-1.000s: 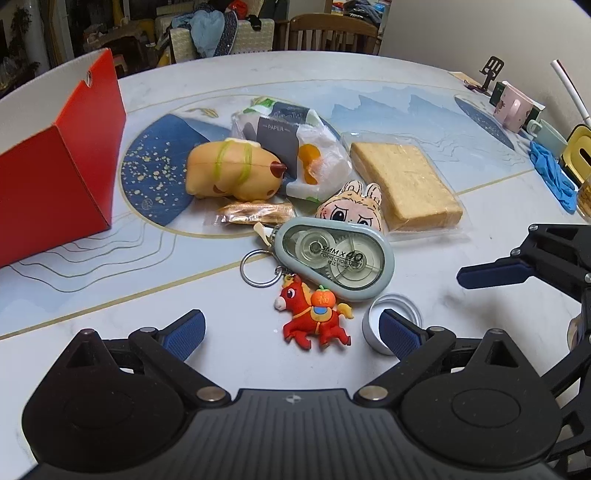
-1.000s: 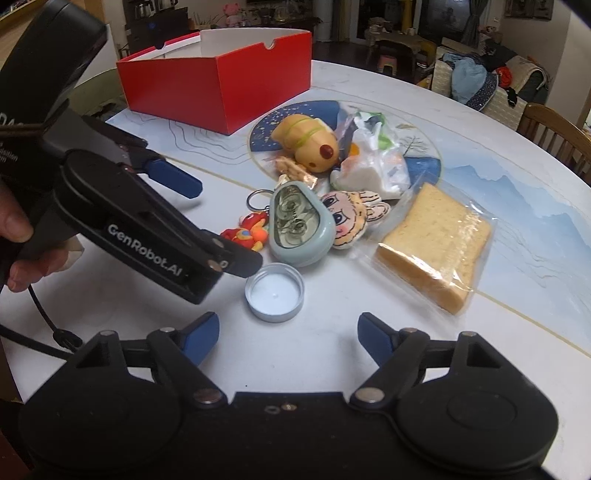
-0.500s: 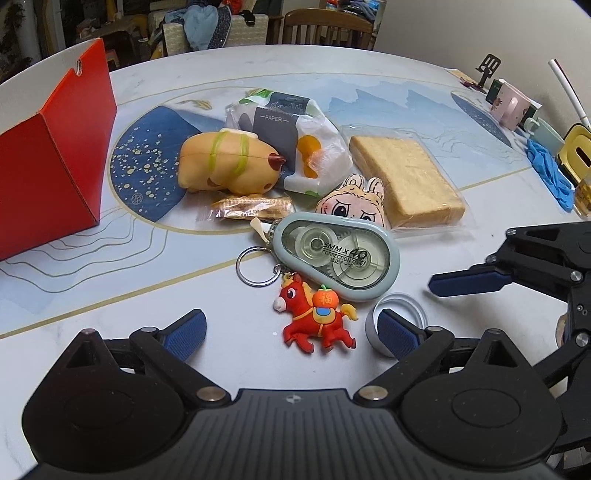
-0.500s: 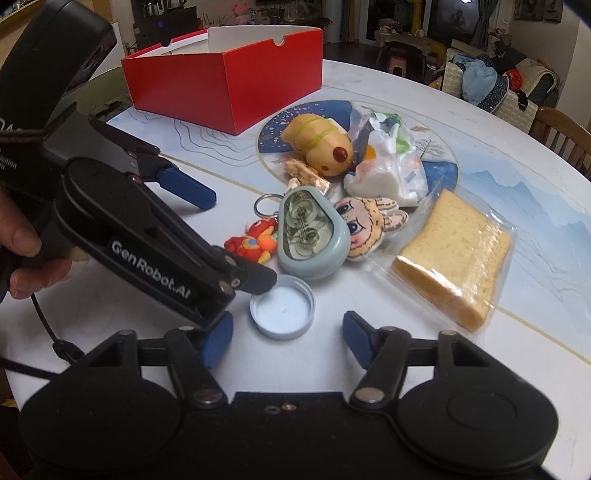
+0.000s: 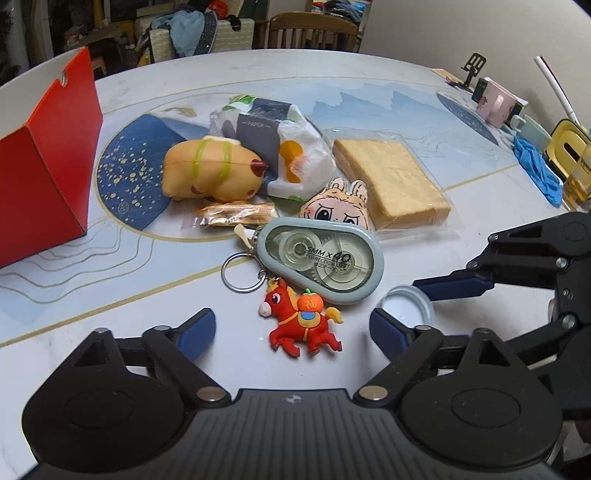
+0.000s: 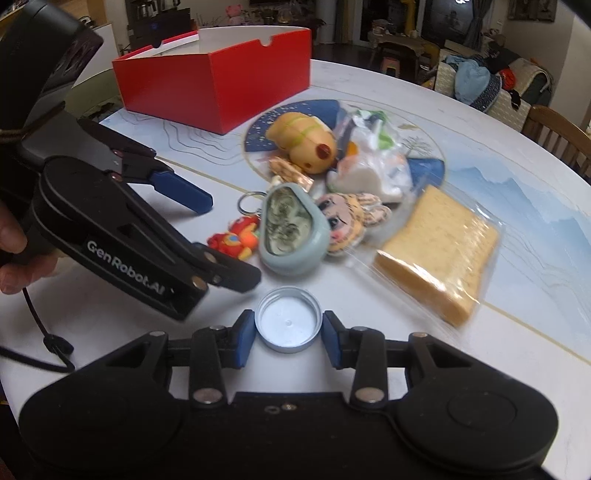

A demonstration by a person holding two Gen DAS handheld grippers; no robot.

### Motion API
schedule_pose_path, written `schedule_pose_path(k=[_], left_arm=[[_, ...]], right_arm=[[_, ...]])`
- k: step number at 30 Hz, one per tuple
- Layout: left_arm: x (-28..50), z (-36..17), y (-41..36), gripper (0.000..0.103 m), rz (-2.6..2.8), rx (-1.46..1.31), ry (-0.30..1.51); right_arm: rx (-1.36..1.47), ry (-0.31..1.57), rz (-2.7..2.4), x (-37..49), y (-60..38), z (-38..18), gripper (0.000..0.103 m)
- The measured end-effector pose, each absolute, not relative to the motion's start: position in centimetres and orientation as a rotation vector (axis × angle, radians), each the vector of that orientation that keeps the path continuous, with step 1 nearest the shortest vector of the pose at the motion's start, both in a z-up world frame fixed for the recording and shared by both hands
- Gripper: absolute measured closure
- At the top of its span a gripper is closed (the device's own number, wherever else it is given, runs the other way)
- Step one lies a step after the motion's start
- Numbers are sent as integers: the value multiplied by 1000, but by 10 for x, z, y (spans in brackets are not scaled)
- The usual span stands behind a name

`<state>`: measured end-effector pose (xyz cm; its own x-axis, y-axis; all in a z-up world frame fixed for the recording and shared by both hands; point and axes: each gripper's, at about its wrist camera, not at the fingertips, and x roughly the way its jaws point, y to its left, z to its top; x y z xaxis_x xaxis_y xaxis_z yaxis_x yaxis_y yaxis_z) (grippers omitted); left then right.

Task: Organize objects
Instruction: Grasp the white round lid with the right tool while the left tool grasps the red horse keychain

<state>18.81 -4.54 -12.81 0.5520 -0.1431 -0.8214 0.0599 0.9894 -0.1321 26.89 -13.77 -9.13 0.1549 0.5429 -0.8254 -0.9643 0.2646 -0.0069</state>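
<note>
My right gripper (image 6: 288,334) has its two blue pads closed against the sides of a small round silver-white cap (image 6: 289,325) that rests on the table; the cap also shows in the left wrist view (image 5: 406,306). My left gripper (image 5: 291,332) is open and empty, with the red horse keychain (image 5: 301,321) between its fingers. A grey correction tape (image 5: 325,258), a bunny-face charm (image 5: 340,208), a yellow capybara toy (image 5: 210,170), a wrapped snack (image 5: 236,216), a tissue pack (image 5: 273,144) and bagged bread (image 5: 391,177) lie beyond. The open red box (image 6: 218,81) stands at the back left.
The round white table (image 5: 110,325) carries a pink mug (image 5: 495,105), a blue cloth (image 5: 535,166) and a yellow holder (image 5: 569,147) at its right edge. Wooden chairs (image 5: 314,31) and a cluttered sofa stand beyond the far edge.
My right gripper moved forward to the cap and its fingers closed from wide open onto the cap's sides. The left gripper shifted slightly closer to the horse keychain and stayed open.
</note>
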Motion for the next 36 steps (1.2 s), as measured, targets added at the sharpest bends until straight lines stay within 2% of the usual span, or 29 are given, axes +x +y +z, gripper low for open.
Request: schedule_pose_path(k=[6, 8, 11, 13, 14, 23, 36], left_arm=[[187, -125, -51, 41, -142, -56, 969], [186, -125, -53, 45, -159, -49, 968], [184, -124, -57, 58, -152, -3, 967], [184, -124, -55, 60, -154, -13, 971], [183, -123, -55, 65, -154, -19, 972], [165, -115, -38, 66, -135, -121, 966], [136, -74, 3, 66, -108, -265, 859]], right_arm=[[-621, 831, 1175, 272, -145, -91, 65], [-623, 829, 1174, 271, -146, -91, 65], [-627, 829, 1172, 269, -147, -91, 65], [-622, 833, 1169, 269, -148, -90, 65], [-617, 836, 1163, 269, -148, -90, 65], [-499, 890, 1146, 274, -157, -68, 65], [-467, 875, 1154, 259, -142, -28, 65]])
